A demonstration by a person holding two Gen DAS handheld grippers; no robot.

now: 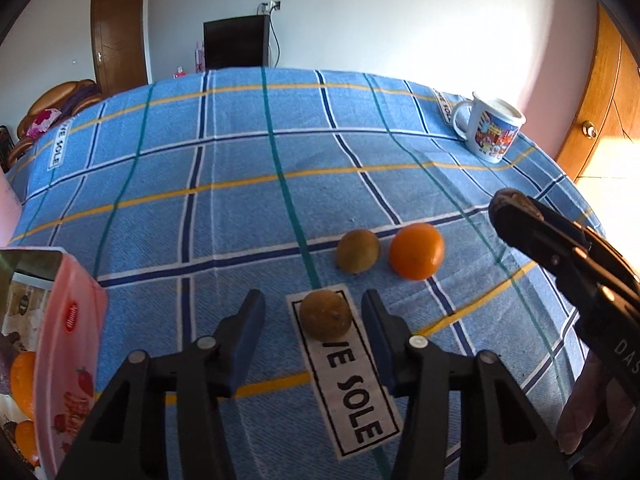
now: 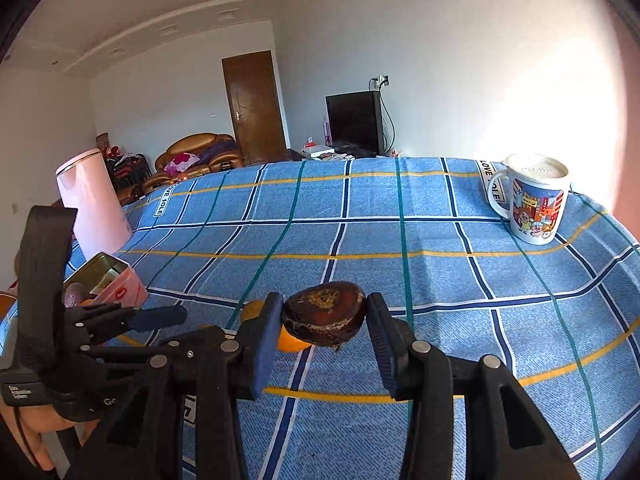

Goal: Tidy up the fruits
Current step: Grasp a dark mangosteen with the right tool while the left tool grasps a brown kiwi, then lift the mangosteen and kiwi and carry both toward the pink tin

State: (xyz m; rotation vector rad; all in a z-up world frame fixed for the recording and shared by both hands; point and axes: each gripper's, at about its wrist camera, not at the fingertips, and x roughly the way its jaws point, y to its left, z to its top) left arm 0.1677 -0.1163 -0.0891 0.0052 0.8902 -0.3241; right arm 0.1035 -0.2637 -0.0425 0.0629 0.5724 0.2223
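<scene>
Brown fruit (image 1: 326, 315) lies between the open left claw (image 1: 313, 320); right claw (image 2: 324, 320) grips a dark fruit (image 2: 324, 314).

The woven cotton-like tablecloth (image 1: 224, 208) looks matt and coarsely ribbed. At its far right corner the mug (image 2: 534, 200) is glossy glazed ceramic. Near the cloth's left edge, the pink tin (image 1: 68, 344) has a smooth printed skin and a shiny metal rim; beyond it the kettle (image 2: 94, 200) looks satin plastic. The orange (image 1: 417, 251) gleams, the brown fruit (image 1: 326, 315) is dull and rough, and the dark fruit (image 2: 325, 314) looks leathery and wrinkled.
</scene>
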